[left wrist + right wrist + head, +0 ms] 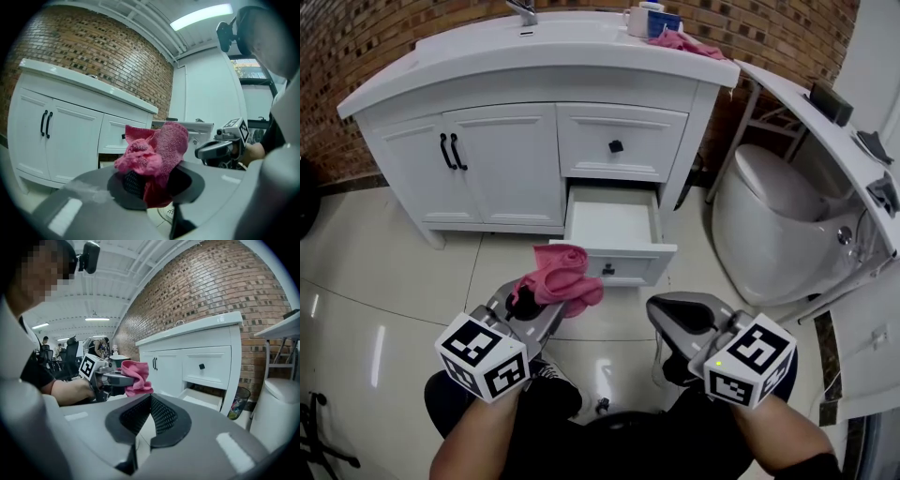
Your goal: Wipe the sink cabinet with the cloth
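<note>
A crumpled pink cloth sticks up out of my left gripper, which is shut on it; the bunch fills the middle of the left gripper view. The white sink cabinet stands ahead, its lower right drawer pulled open. My right gripper hovers beside the left, low over the floor, its jaws closed together with nothing between them. From the right gripper view I see the left gripper with the cloth and the cabinet behind.
A second pink cloth and a white cup lie on the countertop at the right. A white toilet stands right of the cabinet, with a shelf above it. Glossy floor tiles spread to the left.
</note>
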